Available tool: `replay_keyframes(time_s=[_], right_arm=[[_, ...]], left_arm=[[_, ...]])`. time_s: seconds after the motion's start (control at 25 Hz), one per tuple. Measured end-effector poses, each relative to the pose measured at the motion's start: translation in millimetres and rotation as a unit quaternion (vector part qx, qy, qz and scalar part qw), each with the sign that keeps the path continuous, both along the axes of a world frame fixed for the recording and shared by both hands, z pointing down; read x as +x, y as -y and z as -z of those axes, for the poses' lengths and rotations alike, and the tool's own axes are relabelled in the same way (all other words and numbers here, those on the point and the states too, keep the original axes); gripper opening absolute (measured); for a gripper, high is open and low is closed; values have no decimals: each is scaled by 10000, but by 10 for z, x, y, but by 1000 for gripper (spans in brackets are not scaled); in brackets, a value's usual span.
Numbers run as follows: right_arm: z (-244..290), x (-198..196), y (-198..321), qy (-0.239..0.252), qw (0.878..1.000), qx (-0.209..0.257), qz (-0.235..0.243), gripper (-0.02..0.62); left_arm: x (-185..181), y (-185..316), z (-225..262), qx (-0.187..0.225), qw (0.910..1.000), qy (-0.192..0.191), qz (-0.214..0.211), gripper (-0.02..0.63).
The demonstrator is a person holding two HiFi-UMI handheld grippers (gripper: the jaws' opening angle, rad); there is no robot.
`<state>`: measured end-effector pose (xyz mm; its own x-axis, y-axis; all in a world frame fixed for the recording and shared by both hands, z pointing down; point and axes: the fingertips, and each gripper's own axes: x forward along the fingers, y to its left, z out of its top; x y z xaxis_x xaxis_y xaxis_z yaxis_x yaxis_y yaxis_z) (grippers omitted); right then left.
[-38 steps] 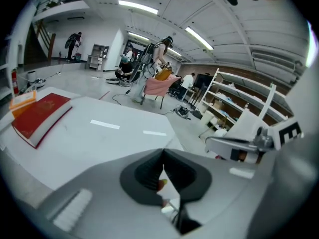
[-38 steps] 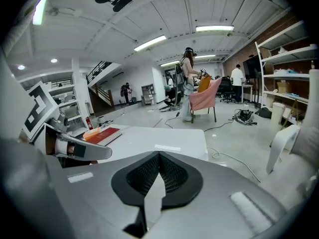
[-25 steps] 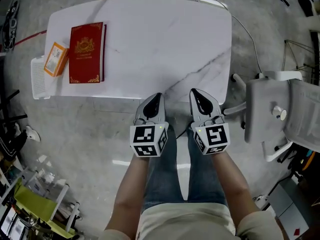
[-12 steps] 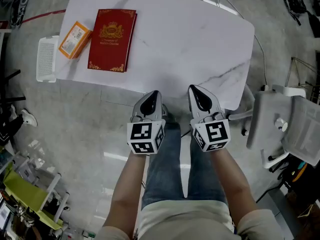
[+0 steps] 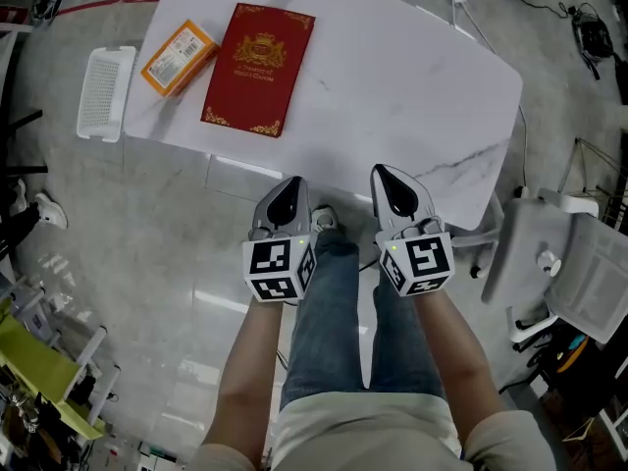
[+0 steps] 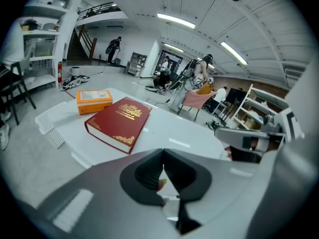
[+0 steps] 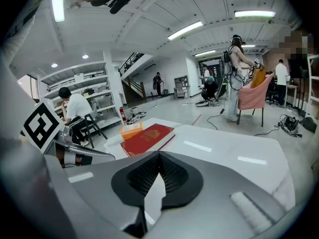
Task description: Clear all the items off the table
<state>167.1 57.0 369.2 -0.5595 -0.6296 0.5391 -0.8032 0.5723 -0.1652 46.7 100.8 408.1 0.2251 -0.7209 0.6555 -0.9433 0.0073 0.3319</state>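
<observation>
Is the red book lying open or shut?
Shut. The red book lies flat on the table, gold-stamped cover up, no pages spread.

White marble-look table (image 5: 392, 86) bearing two things near left end: red book (image 5: 257, 69) lying flat, orange box (image 5: 178, 57) lying just beside it. White perforated tray (image 5: 106, 93) sitting at left edge; whether resting on tabletop, unclear.

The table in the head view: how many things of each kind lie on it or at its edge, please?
Book: 1, the red book
Box: 1, the orange box
Tray: 1, the white perforated tray, at the left edge of the table; whether it rests on the top is unclear
Total: 3
</observation>
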Motion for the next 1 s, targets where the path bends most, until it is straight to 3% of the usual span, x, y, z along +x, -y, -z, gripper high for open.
replay_keyframes(time_s=[0.4,1.0], right_arm=[[-18,-381,41,29,9990,-34,435,0],[-123,-620,246,185,9965,-186,796,0]], left_arm=[[-404,-42,-26,-7,9986,27,535,9],[-518,66,-90,-117,9961,132,859,9]])
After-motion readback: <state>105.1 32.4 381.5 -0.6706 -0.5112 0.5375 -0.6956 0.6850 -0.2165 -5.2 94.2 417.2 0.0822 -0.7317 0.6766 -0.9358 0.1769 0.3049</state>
